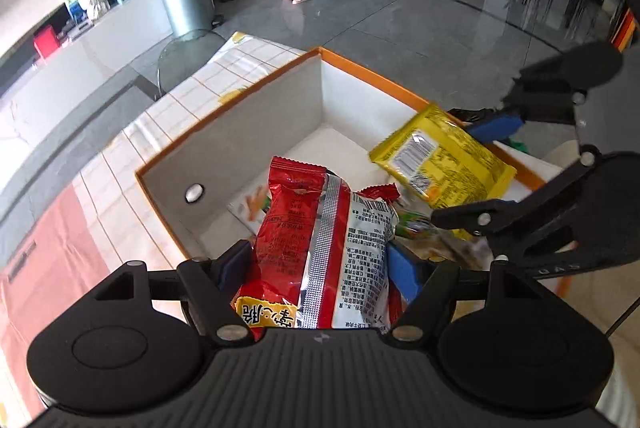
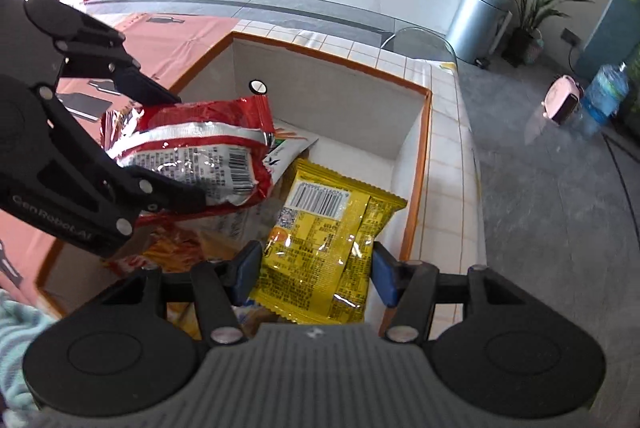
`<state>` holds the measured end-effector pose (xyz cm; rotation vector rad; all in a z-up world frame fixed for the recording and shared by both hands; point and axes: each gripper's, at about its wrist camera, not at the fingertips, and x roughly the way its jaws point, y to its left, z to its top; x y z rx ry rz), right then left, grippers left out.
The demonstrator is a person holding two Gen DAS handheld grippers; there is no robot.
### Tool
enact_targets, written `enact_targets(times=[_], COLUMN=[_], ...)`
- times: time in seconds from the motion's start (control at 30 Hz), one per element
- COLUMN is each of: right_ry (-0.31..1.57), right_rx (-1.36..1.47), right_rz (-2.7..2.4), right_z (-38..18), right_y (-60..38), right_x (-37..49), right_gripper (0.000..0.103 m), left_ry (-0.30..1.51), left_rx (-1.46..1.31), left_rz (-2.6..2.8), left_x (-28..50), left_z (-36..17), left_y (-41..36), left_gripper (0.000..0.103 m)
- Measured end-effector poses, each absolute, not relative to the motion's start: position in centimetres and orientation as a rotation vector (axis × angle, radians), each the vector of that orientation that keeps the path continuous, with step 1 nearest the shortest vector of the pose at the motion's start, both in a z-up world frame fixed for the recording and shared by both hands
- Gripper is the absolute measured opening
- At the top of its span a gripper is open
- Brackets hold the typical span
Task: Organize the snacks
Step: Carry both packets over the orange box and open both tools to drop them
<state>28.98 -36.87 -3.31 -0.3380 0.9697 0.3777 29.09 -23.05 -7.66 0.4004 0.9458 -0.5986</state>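
Our left tongs (image 1: 320,262) pinch a crinkly red foil pack (image 1: 320,236) between blue pads, and our right tongs (image 2: 310,268) pinch a glossy yellow pack (image 2: 320,240) the same way, both packs held over the open box (image 1: 256,103). The box is square, with an orange rim, matte white walls and one round silver stud on a wall, and it sits on a tiled tablecloth (image 1: 176,107). Under the two held packs we see several more wrappers (image 2: 176,248) lying inside, too jumbled to count.
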Motion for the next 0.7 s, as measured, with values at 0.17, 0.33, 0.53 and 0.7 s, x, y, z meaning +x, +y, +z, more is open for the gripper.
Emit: enact_targets(times=[0.17, 0.33, 0.53, 0.7], right_ry=[0.970, 1.000, 1.017, 1.030], right_rx=[-0.403, -0.450, -0.476, -0.525], right_rz=[0.418, 0.444, 0.455, 0.457], right_z=[-5.0, -6.3, -7.0, -7.7], right_y=[-36.0, -35.4, -34.9, -34.4], right_x=[31.8, 33.7, 35.3, 35.7], right_gripper=[0.056, 0.056, 0.056, 0.057], left_ry=[0.943, 0.944, 0.951, 0.954], left_rx=[0.426, 0.495, 0.520, 0.534], left_rz=[-0.598, -0.603, -0.613, -0.612], left_x=[31.0, 32.1, 33.4, 34.1], left_z=[-8.3, -9.1, -10.0, -10.5], left_y=[-23.0, -23.5, -23.8, -24.4], left_gripper=[0.084, 0.084, 0.084, 0.084])
